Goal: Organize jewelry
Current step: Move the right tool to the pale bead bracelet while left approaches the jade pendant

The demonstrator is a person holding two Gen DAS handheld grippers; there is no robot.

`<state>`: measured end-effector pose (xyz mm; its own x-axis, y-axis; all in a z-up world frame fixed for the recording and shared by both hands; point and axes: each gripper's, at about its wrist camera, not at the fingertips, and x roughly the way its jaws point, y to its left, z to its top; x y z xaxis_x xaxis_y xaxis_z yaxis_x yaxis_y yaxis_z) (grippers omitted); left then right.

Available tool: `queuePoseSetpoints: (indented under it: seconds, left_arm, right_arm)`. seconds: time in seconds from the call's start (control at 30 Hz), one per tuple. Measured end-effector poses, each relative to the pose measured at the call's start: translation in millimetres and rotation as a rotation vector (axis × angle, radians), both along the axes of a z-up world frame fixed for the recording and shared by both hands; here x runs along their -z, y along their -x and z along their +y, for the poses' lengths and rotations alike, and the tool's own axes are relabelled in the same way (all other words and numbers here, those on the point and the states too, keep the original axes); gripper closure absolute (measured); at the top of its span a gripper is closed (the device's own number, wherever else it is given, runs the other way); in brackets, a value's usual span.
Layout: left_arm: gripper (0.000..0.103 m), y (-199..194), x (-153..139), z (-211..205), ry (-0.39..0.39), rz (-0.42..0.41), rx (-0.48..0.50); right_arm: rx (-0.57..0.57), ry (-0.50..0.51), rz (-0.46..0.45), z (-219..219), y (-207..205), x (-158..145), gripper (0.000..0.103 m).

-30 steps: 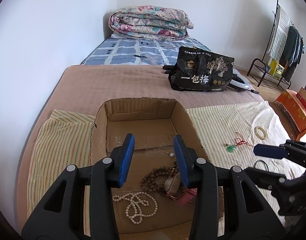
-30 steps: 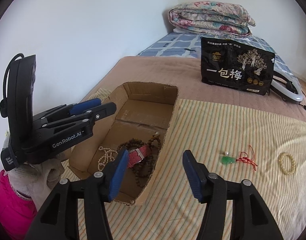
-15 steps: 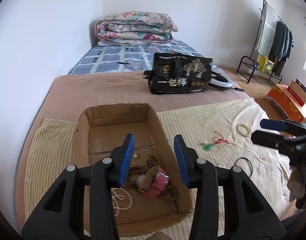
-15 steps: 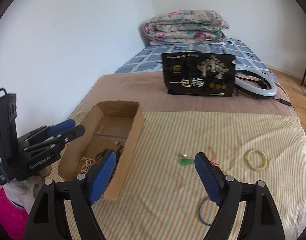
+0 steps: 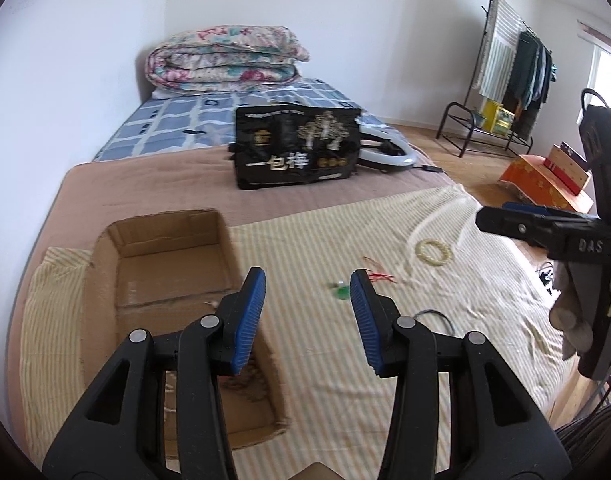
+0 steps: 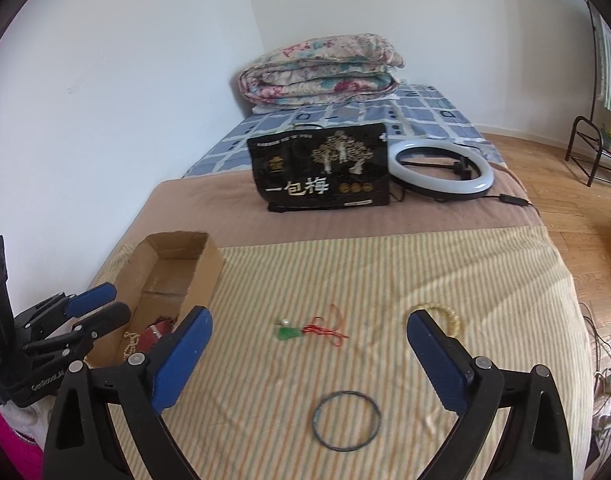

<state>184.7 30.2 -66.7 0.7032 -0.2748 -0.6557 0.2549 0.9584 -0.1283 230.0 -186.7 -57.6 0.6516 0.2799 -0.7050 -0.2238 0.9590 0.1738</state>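
Striped sheet (image 6: 385, 280): box (image 6: 201, 276) at left holds beads (image 6: 130, 340), red strap (image 6: 155, 330); right gripper (image 6: 305, 346) just opened wide, left gripper (image 5: 305, 312) part-open, both empty.

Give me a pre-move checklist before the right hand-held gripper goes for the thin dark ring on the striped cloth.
1. Right hand-held gripper jaws empty and wide, having just been opening: ok.
2. Thin dark ring lies flat and alone on the yellow striped cloth: ok.
3. Ring is nearest piece, low between the jaws: ok.
4. Green pendant on red cord and pale beaded bracelet sit apart from the ring: ok.
5. Open brown cardboard box has room: ok.
6. Left hand-held gripper empty and clear of the ring: ok.
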Motion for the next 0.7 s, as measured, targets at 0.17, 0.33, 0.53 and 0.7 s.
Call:
queuePoseSetpoints:
  seconds: [0.17, 0.33, 0.53, 0.7]
  left_arm:
    - [0.058, -0.4, 5.8, -23.5, 0.005, 0.009, 0.034]
    - [0.058, -2.6, 13.7, -44.7, 0.020, 0.025, 0.057]
    - [0.058, -5.9, 26.7, -81.9, -0.012, 0.023, 0.092]
    - [0.058, -15.0, 40.0, -102.7, -0.026, 0.022, 0.094]
  right_arm:
    - [0.047, -0.001, -0.002, -29.7, -2.3, 0.9, 0.004]
    - [0.090, 0.003, -0.002, -57.1, -6.0, 6.3, 0.004]
    - [0.103, 0.023, 0.007, -82.4, -11.2, 20.2, 0.004]
    - [0.098, 0.007, 0.028, -96.6, -15.4, 42.3, 0.005]
